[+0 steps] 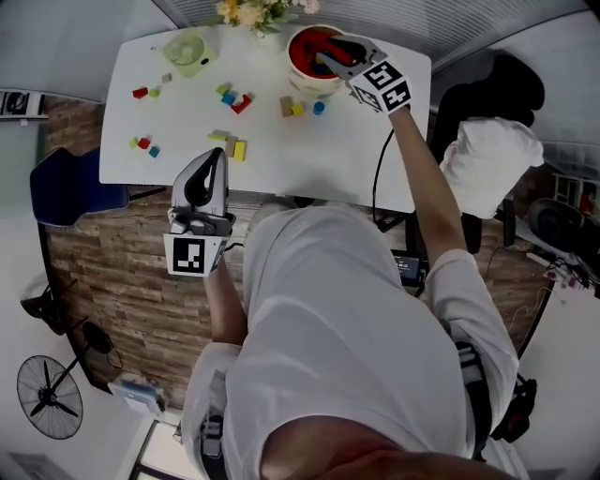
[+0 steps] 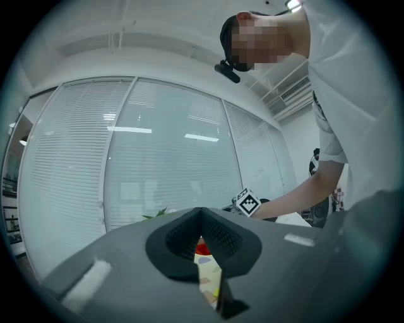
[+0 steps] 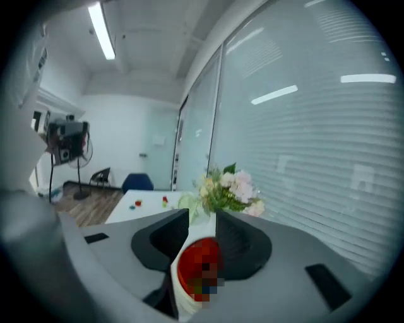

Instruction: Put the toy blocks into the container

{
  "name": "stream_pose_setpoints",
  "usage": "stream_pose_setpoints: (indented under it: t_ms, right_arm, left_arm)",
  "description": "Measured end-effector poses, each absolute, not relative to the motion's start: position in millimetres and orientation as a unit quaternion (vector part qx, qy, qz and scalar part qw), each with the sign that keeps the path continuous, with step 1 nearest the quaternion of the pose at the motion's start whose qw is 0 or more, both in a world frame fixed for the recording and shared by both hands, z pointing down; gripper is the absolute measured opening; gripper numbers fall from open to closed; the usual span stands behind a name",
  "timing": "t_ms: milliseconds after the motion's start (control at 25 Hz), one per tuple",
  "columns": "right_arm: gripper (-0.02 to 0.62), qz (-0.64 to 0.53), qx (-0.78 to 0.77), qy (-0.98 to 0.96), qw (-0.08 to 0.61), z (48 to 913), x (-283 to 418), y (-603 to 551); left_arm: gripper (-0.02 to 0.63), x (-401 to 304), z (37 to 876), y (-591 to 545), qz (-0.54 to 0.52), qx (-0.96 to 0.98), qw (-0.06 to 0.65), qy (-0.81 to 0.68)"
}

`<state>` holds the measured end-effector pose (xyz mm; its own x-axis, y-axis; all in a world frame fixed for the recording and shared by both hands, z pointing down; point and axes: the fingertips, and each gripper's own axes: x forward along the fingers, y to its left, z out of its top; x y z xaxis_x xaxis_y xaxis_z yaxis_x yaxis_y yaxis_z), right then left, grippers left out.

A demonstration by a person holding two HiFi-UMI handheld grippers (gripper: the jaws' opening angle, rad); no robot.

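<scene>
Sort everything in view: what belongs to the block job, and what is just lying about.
Job in hand:
- toy blocks, scattered on the table
- red container
- right tool, open, over the container
- left tool, shut, at the table's near edge

Lying about:
- flowers
- green round object
- blue chair
- floor fan

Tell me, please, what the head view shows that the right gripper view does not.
Only the head view shows the left gripper, shut, at the table's near edge, and the person's back. Only the right gripper view shows the blinds and a ceiling light. Both show the right gripper, open at the bowl, plus the flowers, blocks and blue chair.
</scene>
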<state>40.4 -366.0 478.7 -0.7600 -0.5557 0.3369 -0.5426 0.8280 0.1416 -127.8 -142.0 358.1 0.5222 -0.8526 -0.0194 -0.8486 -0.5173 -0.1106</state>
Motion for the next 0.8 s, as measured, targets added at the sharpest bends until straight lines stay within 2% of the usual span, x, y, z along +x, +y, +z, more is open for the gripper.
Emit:
stream_pose_setpoints:
  t_ms: [120, 160, 240, 480, 800]
  right_arm:
    - [0.077, -0.019, 0.340, -0.938, 0.058, 426, 57, -334]
    - [0.027, -0.024, 0.356, -0.934, 0.029, 411, 64, -321]
    - [0.000, -0.033, 0.385, -0.922, 0.000, 390, 79, -295]
    - [0.000, -0.029, 0.444, -0.895, -0.016, 363, 122, -233]
    - [0.000, -0.038, 0.436, -0.899, -0.003, 354, 154, -177]
  left_arm:
    - [-0.005, -110, 353, -159, -0.018, -0.882, 0.064, 0.466]
    - [-0.005, -104, 352, -164, -0.018, -0.885, 0.067, 0.460]
    - [-0.005, -93, 350, -175, -0.011, -0.890, 0.064, 0.451]
    - [-0.005, -55, 343, -185, -0.006, -0.900, 0.072, 0.430]
    - [-0.005, -12, 332, -138, 0.012, -0.904, 0.057, 0.423]
